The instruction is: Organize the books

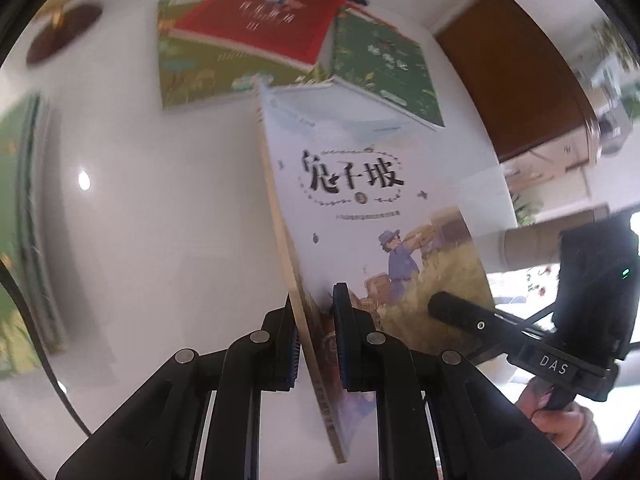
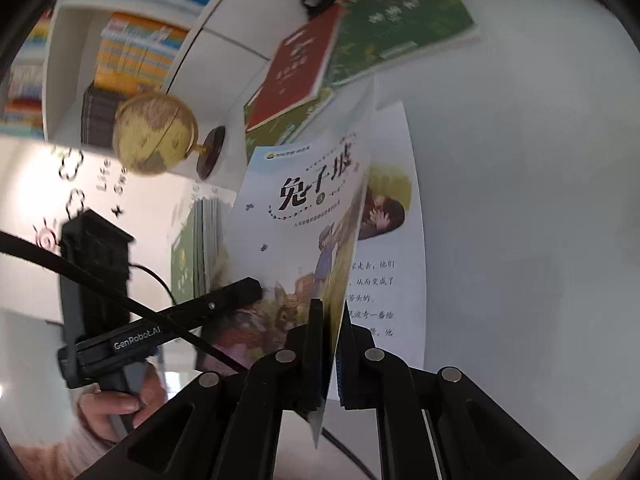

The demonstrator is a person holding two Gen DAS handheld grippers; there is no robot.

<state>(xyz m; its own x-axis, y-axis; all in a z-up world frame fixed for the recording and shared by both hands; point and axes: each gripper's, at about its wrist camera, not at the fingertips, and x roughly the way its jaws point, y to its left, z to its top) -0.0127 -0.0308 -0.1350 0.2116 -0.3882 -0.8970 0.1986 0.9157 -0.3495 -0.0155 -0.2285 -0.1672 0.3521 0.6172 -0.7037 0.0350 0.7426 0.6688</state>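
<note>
A pale blue picture book (image 1: 360,208) with black title lettering is held up off the white table (image 1: 140,208). My left gripper (image 1: 316,320) is shut on its lower edge near the spine. In the right wrist view my right gripper (image 2: 330,320) is shut on the front cover (image 2: 296,216), and an inner page (image 2: 392,240) with printed text shows to its right. The left gripper (image 2: 248,288) shows at the cover's lower left, the right gripper (image 1: 452,308) at its lower right. A red book (image 1: 260,20) lies on an olive one (image 1: 192,76), beside a dark green one (image 1: 384,60).
A stack of green books (image 1: 24,220) lies at the table's left edge. A yellow globe (image 2: 156,132) on a dark base stands behind. A white bookshelf (image 2: 132,52) full of books is beyond it. A brown wooden surface (image 1: 520,80) lies past the table's right edge.
</note>
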